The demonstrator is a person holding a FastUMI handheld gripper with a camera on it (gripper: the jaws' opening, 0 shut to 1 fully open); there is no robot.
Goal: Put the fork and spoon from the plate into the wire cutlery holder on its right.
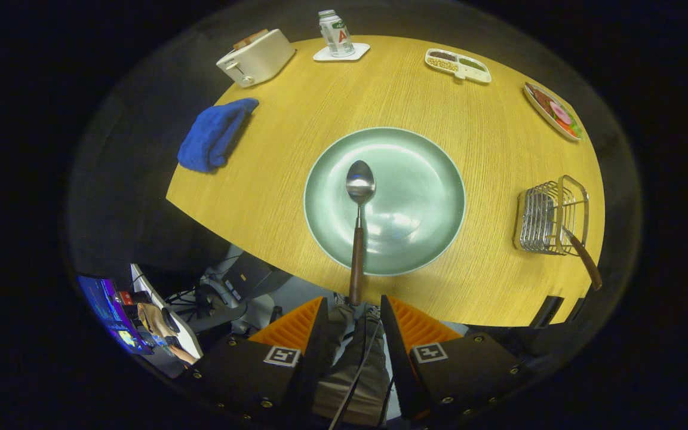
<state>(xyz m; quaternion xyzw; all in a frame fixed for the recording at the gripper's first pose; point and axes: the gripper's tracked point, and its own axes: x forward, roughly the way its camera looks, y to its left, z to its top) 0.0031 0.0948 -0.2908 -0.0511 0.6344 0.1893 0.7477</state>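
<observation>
now the gripper (353, 319) is spread w/ the wooden-handled steel spoon (358, 222) on round green plate (439, 179) just ahead, handle end between fingertips.

Hand-held gripper (353, 316): two black blocky finger bodies, ribbed pads on inner faces, square black-and-white marker on each, small bright screws along outer edges. Thin dark cable between bodies. Person beneath: grey trousers.
</observation>
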